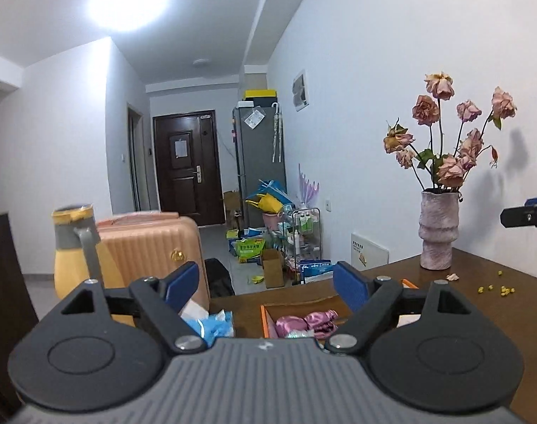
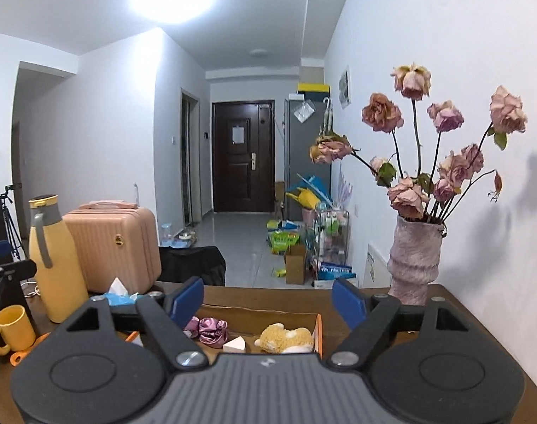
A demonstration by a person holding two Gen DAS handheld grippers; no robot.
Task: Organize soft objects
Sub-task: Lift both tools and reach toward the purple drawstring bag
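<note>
Two hand-held grippers hang above a brown wooden table [image 2: 462,318], each released and holding nothing: the left gripper [image 1: 266,284] and the right gripper [image 2: 268,298] show blue pads spread wide on empty air. Below them an orange-edged cardboard box [image 2: 318,328] holds the soft objects, a crumpled pink satin scrunchie [image 2: 211,330], a tan plush toy [image 2: 286,339] and a white wedge sponge [image 2: 234,346], apparently gathered there for tidiness. A ribbed pink ceramic vase [image 2: 413,258] of wilted roses stands at the wall.

text: none legible | green floor bag [image 1: 249,250]: print too blurred
</note>
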